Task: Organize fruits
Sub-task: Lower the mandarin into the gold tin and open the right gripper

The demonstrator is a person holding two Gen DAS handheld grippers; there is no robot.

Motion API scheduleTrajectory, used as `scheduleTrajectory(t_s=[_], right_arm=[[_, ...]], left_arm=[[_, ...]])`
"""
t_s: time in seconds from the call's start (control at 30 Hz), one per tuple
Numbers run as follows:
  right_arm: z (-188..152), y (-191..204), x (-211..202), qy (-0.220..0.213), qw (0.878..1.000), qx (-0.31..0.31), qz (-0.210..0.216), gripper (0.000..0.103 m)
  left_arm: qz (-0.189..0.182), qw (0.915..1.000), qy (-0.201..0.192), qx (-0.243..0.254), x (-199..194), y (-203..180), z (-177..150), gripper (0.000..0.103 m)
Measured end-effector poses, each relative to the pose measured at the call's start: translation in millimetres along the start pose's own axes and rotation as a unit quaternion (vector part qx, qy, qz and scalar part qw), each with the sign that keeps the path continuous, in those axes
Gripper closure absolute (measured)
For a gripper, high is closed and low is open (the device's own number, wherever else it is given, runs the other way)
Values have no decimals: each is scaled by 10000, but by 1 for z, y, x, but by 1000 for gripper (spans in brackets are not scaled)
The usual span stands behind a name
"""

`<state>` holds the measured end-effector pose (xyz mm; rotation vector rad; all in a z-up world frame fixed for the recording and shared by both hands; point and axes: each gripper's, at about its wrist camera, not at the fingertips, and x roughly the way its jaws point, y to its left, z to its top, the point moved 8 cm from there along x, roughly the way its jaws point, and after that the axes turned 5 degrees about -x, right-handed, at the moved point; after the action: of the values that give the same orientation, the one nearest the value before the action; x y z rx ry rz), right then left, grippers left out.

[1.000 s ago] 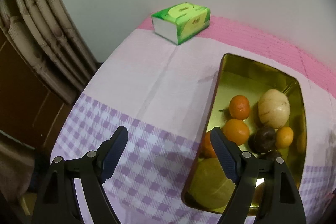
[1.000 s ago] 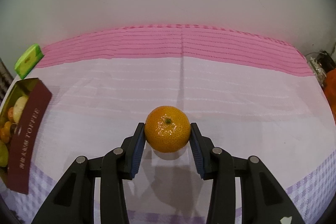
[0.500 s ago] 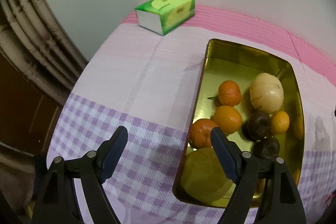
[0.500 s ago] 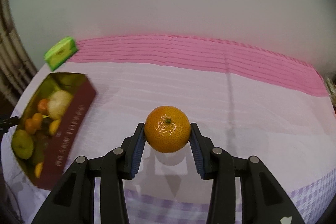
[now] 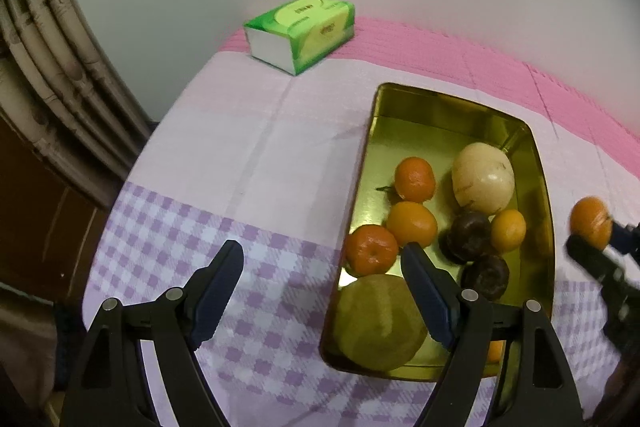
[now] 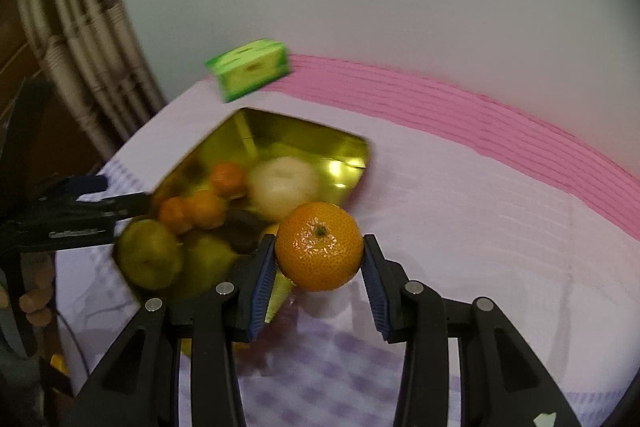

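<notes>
Tissue box: the green tissue box (image 5: 301, 31) sits at the table's far corner by the wall, well apart from the work.
Left gripper: the left gripper (image 5: 322, 293) hangs with jaws wide and empty, straddling the near left rim of the gold tin (image 5: 544, 187), probably just waiting.
Tin: it already holds the pale round fruit (image 5: 483, 178), small oranges, dark fruits and a big green fruit (image 5: 378, 321).
Right gripper: the right gripper (image 6: 319, 265) is clamped on a mandarin (image 6: 319, 246), carried above the cloth at the tin's right edge, presumably to drop in.
Change: a second ago that mandarin was over open cloth, far from the tin; now it appears beside the tin in the left view.
</notes>
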<state>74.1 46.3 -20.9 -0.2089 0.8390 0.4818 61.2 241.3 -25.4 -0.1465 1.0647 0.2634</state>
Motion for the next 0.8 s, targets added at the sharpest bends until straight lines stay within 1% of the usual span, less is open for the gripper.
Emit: scheduleTrajectory(t_s=[0.07,0.17,0.23,0.33,0.43,0.57,0.67,0.73,0.8], right_arm=[[3,18,7,34,9998,-156,130,64],[5,41,17,101,9988,-379,294,64],[4,56,25,174,9979,-487,396,64],[1,69,33,253,9967,-605,476,64],[-2,76,40,327,9958,-684,516,64],[-5,81,44,385,9948,-764,546,64],[-5,84,49,435,9942,-822,547,64],[-5,86,52,485,9934,-882,544,64],[-4,88,57,540,9928,-903,569,64]], left_arm=[[73,10000,-22,-27,-3,4,1,22],[76,9999,-58,-130,-8,10,2,22],[175,9997,-64,-181,-9,16,2,22],[229,9992,-30,-319,-9,28,1,22],[193,9979,32,-621,-11,48,0,22],[200,9954,-20,-941,-15,70,-2,19],[286,9946,5,-999,-17,78,-3,17],[171,9940,37,-1082,-17,81,-6,17],[166,9932,57,-1150,-16,85,-7,17]])
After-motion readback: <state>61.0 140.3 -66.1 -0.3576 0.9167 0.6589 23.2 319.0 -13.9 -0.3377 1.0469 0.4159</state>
